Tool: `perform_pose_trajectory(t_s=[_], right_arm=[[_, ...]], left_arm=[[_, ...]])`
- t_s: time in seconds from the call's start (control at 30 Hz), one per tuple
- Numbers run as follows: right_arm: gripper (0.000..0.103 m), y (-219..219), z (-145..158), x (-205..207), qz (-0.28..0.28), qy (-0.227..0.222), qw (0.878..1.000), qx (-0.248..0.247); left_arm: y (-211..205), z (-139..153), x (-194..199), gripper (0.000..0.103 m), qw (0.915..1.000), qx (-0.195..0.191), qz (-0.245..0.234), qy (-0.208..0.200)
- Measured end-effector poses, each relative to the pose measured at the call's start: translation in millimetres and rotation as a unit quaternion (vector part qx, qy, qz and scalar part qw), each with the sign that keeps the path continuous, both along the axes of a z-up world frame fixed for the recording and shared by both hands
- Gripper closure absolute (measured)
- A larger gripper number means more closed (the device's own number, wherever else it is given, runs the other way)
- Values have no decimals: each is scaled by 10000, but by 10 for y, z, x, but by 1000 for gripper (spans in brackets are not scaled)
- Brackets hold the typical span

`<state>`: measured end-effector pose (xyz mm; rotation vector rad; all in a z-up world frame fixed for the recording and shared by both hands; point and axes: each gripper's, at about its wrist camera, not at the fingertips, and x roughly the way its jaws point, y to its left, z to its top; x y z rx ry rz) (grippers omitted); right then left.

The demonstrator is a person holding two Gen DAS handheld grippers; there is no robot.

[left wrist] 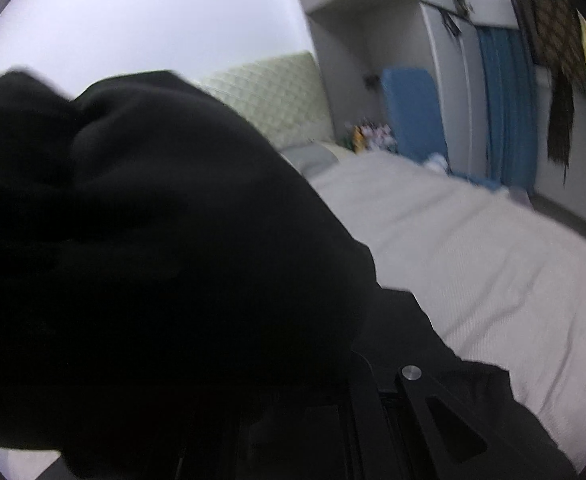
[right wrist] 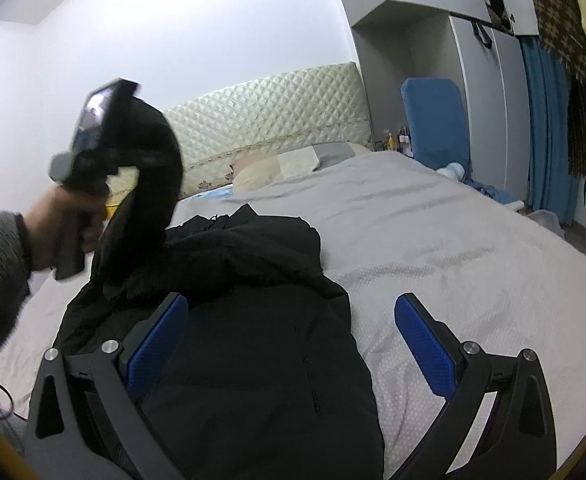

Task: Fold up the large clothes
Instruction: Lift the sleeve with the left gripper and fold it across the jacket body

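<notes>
Left wrist view: a bulky black padded coat (left wrist: 165, 240) fills most of the frame, bunched right over the left gripper (left wrist: 373, 420). Only one black finger arm w/ a silver pivot shows at the bottom; fingertips are buried in fabric, so can't tell from here if it's clamped. Grey bedspread bed (left wrist: 473, 260) lies beyond, quilted cream headboard (left wrist: 277, 96) behind.

Right wrist view: clearer. The left gripper (right wrist: 133, 184), held in the person's left hand (right wrist: 61, 232), is up off the bed w/ a fold of the coat draped from it, apparently a sleeve or hem – reads as clenched on the coat. Rest of the black coat (right wrist: 253, 320) lies crumpled on the bed (right wrist: 453, 248), running down between the right gripper's blue pads (right wrist: 157, 348). Right gripper (right wrist: 293, 344) is spread wide, grasping nothing, hovering just above the coat, left pad near the cloth.

Step, as I judge it: early – lifting one part to spread or fold it over. Next move prob. needs the right gripper to pinch an opposite edge so both can pull the coat flat.
</notes>
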<state>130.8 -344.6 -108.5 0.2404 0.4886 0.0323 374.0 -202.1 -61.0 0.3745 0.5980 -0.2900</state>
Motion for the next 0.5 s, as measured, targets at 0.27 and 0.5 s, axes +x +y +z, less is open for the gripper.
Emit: perform_pose_trajectory(t_s=[0.27,0.5], right_arm=[[0,-40,-117,124,61,146,9998,151],[0,-84,-249,229,21,310,9993,204]], left_arm=[[-438,-812,306,86,9968,277,-190,720],[-625,-1098,354,84,9955,345,-281,841]])
